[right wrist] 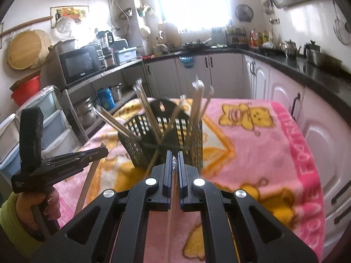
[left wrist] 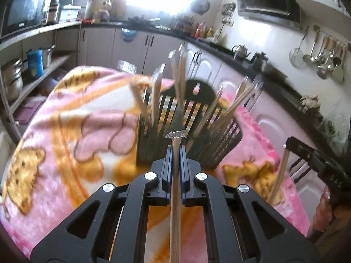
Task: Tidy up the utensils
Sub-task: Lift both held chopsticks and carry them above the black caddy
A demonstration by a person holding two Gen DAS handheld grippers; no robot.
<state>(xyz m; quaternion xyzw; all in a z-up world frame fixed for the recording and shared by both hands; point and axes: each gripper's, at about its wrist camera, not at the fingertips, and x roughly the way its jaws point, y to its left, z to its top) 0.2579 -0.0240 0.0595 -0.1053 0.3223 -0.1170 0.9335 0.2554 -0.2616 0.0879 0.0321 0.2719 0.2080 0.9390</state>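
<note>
A black slotted utensil basket stands on a pink and orange blanket and holds several wooden chopsticks with foil-wrapped tips. My left gripper is shut on one wooden chopstick, its foil tip just in front of the basket. My right gripper is shut on another foil-tipped chopstick, close to the basket. The right gripper also shows at the right of the left wrist view, with its chopstick hanging down. The left gripper shows at the left of the right wrist view.
The blanket covers a table in a kitchen. Lower cabinets and a dark counter run along the right. Open shelves with pots and a microwave stand on the left. Plastic drawers are near the table's left edge.
</note>
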